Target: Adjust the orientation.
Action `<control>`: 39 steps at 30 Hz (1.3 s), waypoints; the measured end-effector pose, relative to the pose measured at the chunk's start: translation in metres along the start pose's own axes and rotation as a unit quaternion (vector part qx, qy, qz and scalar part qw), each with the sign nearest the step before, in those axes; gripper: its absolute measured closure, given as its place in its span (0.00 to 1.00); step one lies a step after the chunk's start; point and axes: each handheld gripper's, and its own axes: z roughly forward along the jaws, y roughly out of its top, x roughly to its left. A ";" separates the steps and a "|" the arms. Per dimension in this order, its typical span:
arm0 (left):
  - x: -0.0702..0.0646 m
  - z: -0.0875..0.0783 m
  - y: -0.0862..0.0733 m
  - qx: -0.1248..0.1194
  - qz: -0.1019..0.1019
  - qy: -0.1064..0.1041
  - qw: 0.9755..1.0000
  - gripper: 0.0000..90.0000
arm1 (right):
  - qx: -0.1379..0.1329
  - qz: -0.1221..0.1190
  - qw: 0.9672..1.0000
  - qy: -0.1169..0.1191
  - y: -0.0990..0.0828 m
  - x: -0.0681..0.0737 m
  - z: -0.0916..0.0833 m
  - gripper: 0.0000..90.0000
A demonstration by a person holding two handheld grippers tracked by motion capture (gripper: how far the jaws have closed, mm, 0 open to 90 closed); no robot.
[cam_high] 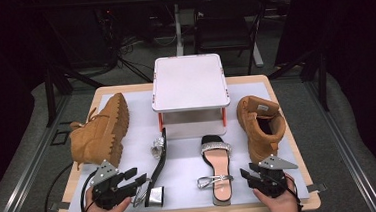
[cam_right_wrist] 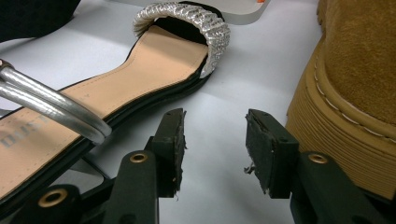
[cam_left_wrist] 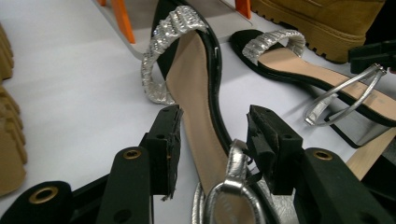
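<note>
Two black sandals with silver straps lie on the white mat [cam_high: 189, 151]. One sandal [cam_high: 158, 163] rests on its side at left centre, and the other sandal [cam_high: 218, 171] lies flat at right centre. My left gripper [cam_high: 137, 176] is open at the heel end of the tipped sandal [cam_left_wrist: 196, 93], whose insole runs between the jaws with gaps on both sides. My right gripper [cam_high: 247, 170] is open over bare mat, between the flat sandal [cam_right_wrist: 140, 70] and the upright tan boot [cam_right_wrist: 355, 93]. Nothing is between its pads.
A white stand [cam_high: 189, 81] on orange legs sits at the back centre. A tan boot [cam_high: 102, 132] lies on its side at the left, and the upright tan boot [cam_high: 261, 123] stands at the right. The flat sandal's silver ankle strap [cam_right_wrist: 46, 102] loops up near my right gripper.
</note>
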 end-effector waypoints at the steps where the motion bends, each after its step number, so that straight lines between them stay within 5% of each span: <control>1: -0.001 0.001 0.000 0.002 0.000 -0.003 1.000 0.61 | -0.001 0.001 1.000 0.001 0.000 0.000 0.000 0.64; 22: -0.007 0.018 -0.007 0.025 0.002 -0.013 1.000 0.63 | 0.000 0.004 1.000 0.000 0.000 -0.001 -0.001 0.62; 39: -0.006 0.018 -0.009 0.030 0.004 -0.017 0.999 0.81 | 0.001 0.004 1.000 0.001 0.000 -0.001 -0.001 0.62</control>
